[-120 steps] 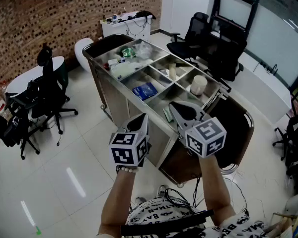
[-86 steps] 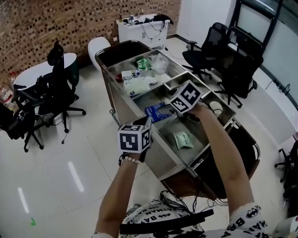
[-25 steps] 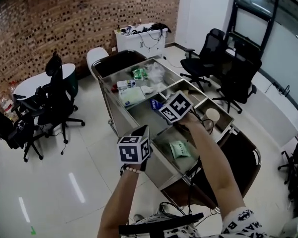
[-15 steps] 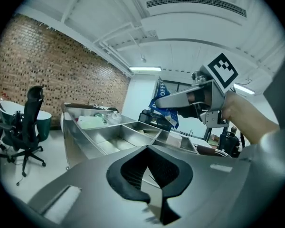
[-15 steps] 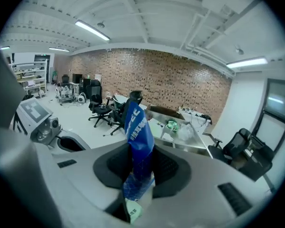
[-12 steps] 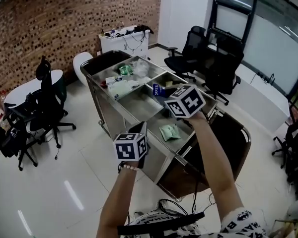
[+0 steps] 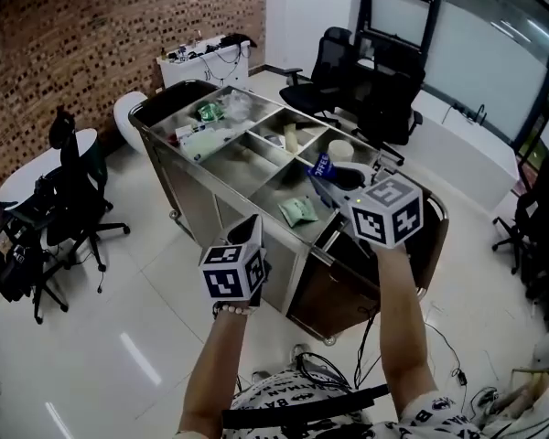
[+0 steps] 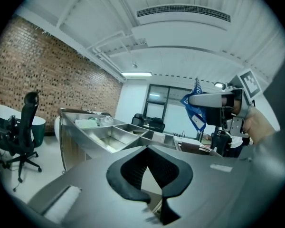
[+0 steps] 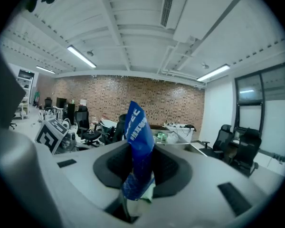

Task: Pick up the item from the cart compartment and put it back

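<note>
Blue packet (image 7: 321,166) lifted clear of the cart (image 7: 221,181), pinched in the right tongs (image 7: 335,179).

The packet stands upright between the right tongs' jaws, which are clamped on its lower end, and it hangs in the air over the cart's near compartments. Below it a green packet (image 7: 299,211) lies flat in one steel compartment. The left tongs (image 7: 252,223) hover in front of the cart, jaws together and holding nothing.

one cart (image 7: 201,207), one blue packet (image 7: 322,167), one green packet (image 7: 299,211)
</note>
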`<control>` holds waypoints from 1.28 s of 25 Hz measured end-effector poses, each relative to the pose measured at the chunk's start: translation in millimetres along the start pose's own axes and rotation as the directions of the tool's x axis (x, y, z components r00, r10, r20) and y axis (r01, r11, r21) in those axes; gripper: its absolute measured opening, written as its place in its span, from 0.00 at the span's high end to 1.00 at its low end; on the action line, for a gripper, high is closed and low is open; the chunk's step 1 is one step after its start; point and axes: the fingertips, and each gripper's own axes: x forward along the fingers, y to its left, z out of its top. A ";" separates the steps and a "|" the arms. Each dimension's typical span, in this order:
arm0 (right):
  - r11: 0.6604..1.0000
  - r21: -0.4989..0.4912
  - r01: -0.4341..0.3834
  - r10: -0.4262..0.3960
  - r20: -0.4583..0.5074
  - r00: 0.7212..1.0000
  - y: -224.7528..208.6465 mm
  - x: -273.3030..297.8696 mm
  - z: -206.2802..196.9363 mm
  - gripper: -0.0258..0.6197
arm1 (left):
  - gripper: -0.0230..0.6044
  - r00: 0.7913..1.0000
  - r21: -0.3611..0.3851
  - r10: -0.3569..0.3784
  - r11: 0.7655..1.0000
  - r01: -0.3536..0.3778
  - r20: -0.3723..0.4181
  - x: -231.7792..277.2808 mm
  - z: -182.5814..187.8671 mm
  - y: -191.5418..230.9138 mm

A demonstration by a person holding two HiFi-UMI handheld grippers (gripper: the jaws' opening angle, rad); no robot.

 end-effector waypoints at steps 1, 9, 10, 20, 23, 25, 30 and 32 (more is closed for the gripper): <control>1.000 0.012 0.017 -0.017 0.012 1.000 1.8 -10.0 -4.4 0.80 | 0.96 1.000 0.005 -0.008 1.000 0.008 -0.003 -2.6 -2.7 -4.1; 0.988 0.119 0.093 -0.103 0.077 0.992 27.0 -57.3 -44.7 0.80 | 0.96 0.999 0.006 -0.043 0.999 0.043 -0.004 -17.3 -19.2 -16.8; 0.985 0.140 0.101 -0.114 0.090 0.989 29.3 -60.3 -49.2 0.80 | 0.96 0.999 0.006 -0.045 0.999 0.045 -0.002 -18.0 -19.5 -17.2; 0.955 0.284 0.087 -0.128 0.128 0.984 51.7 -60.1 -86.4 0.80 | 0.96 0.997 0.024 -0.068 0.997 0.068 0.020 -20.3 -16.0 -17.7; 0.955 0.284 0.089 -0.128 0.124 0.984 48.0 -61.8 -89.4 0.81 | 0.96 0.997 0.016 -0.068 0.998 0.067 0.024 -15.3 -16.7 -17.6; 0.955 0.281 0.094 -0.132 0.119 0.984 43.9 -63.6 -90.7 0.80 | 0.96 0.997 0.016 -0.070 0.997 0.069 0.023 -11.7 -17.0 -19.4; 0.957 0.273 0.101 -0.135 0.108 0.985 36.1 -64.4 -92.3 0.80 | 0.96 0.998 0.041 -0.065 0.997 0.064 0.009 -3.9 -19.7 -22.9; 0.957 0.271 0.103 -0.135 0.102 0.986 33.7 -64.1 -93.5 0.80 | 0.96 0.998 0.046 -0.070 0.996 0.070 0.001 -1.0 -21.0 -25.0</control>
